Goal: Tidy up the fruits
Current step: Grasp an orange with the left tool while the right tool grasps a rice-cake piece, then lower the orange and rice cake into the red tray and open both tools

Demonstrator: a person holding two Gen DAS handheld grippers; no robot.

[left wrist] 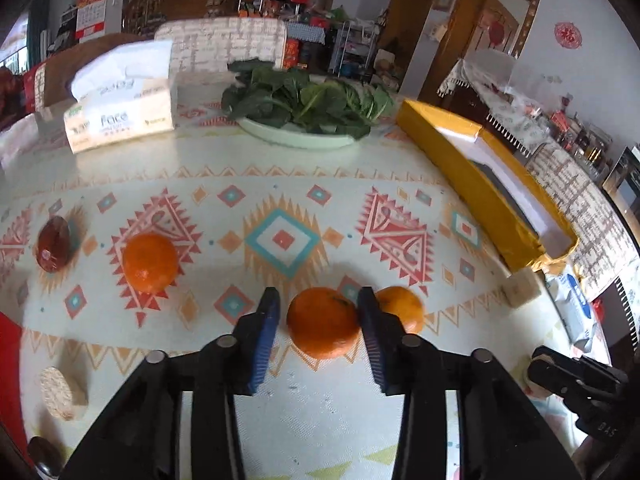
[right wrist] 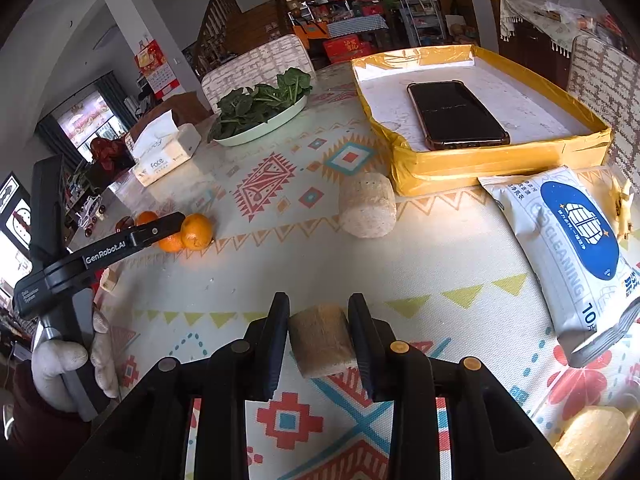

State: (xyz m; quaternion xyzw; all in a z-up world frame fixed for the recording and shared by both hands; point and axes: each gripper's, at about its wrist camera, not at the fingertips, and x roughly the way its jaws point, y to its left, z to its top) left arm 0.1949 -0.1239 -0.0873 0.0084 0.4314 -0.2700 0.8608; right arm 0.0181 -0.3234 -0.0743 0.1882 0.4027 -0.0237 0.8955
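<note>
The left tongs [left wrist: 318, 312] stand fairly wide around an orange [left wrist: 323, 323] on the patterned counter [left wrist: 280, 160]; the right-hand pad sits against the fruit's side, the other pad is just clear of it, so the fruit is straddled rather than squeezed. A second orange [left wrist: 404, 307] lies just beyond the right-hand pad, touching or nearly touching the first. A third orange [left wrist: 150, 263] rests well off to the left, and beyond it a dark red fruit [left wrist: 53, 245]. The right tongs [right wrist: 319, 326] are drawn narrow onto a pale, grainy cylindrical block [right wrist: 322, 340], both pads pressed on its sides. Another such block [right wrist: 367, 211] lies on its side near the yellow-taped tray [right wrist: 500, 160], which holds a black phone [right wrist: 456, 114]. Beside the tray a wipes pack [right wrist: 572, 248] reads "CLEANING" and "10". The tissue box [left wrist: 120, 120] reads "face". The left tool's body in the right camera reads "GenRobot.AI", gripped by a white-gloved hand [right wrist: 72, 360]. A plate of leafy greens [left wrist: 304, 100] sits at the far side of the counter.
</note>
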